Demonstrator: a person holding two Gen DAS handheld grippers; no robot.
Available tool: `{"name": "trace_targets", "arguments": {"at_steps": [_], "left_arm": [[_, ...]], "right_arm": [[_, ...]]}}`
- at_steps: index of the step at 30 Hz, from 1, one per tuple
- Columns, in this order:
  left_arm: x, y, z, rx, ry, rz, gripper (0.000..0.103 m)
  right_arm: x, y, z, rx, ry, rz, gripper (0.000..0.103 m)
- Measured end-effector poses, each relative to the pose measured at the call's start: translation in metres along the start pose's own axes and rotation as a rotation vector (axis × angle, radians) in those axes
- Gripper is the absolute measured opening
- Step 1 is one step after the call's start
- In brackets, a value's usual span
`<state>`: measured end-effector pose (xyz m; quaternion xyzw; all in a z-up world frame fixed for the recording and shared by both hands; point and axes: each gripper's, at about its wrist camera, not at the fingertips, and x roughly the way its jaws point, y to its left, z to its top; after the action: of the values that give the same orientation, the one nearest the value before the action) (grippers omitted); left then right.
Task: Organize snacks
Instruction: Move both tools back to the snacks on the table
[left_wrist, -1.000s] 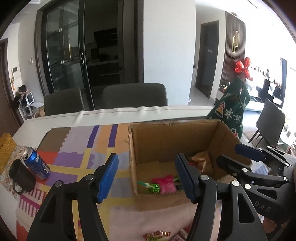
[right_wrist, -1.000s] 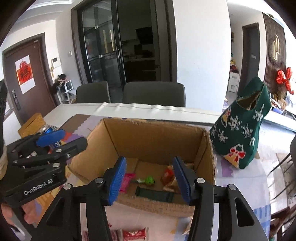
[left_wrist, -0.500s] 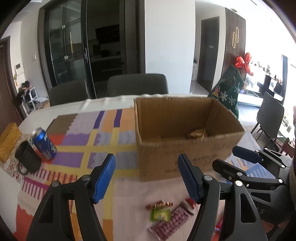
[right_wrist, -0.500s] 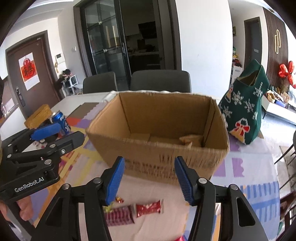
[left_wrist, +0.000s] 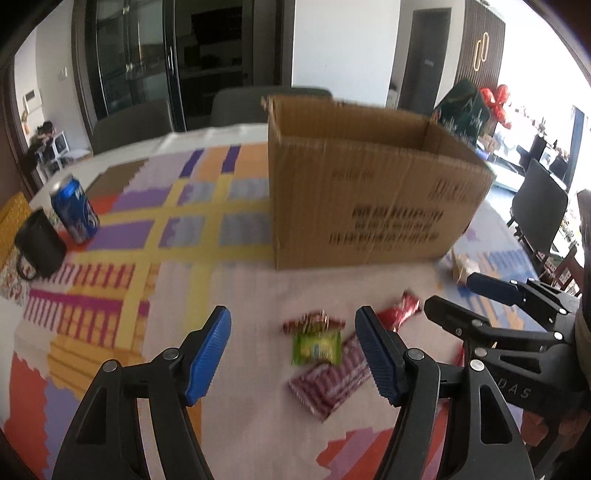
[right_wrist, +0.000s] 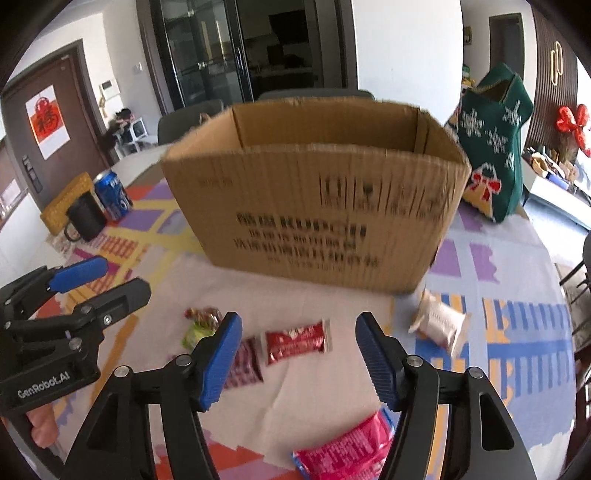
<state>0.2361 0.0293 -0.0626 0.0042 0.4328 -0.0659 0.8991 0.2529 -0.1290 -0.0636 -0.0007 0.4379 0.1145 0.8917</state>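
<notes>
The cardboard box (right_wrist: 317, 206) is positioned on the far part of the table (right_wrist: 517, 295), on a patterned cloth. Loose snacks are located near it: a red packet (right_wrist: 297, 341), a green packet (left_wrist: 317, 347), a striped maroon packet (left_wrist: 332, 384), a white packet (right_wrist: 439, 325) and a pink packet (right_wrist: 347, 454). The left gripper (left_wrist: 293, 356) is held partly open with nothing between its jaws. The right gripper (right_wrist: 297, 363) is opening, also empty, above the red packet.

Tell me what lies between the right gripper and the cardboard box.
A red snack packet on the tablecloth, before the cardboard box; the right gripper holds nothing. Right wrist view.
</notes>
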Motion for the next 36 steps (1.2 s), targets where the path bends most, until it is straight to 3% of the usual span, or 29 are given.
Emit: {"name": "trace_targets", "arguments": {"at_steps": [7,12,28,36], "left_arm": [[0.021,0.001,-0.016,-0.003,0.077,-0.033,0.069],[0.032,0.001,-0.021,-0.011,0.097,-0.067,0.069],[0.069,-0.006,-0.023,0.014,0.143,-0.066,0.067],[0.077,-0.004,-0.023,-0.011,0.164,-0.089,0.047]], "right_arm": [[0.021,0.000,-0.013,-0.016,0.075,0.025,0.065],[0.032,0.000,-0.017,-0.029,0.105,0.023,0.065],[0.066,-0.004,-0.015,-0.035,0.160,0.025,0.065],[0.079,-0.006,-0.013,-0.039,0.187,0.039,0.065]]}}
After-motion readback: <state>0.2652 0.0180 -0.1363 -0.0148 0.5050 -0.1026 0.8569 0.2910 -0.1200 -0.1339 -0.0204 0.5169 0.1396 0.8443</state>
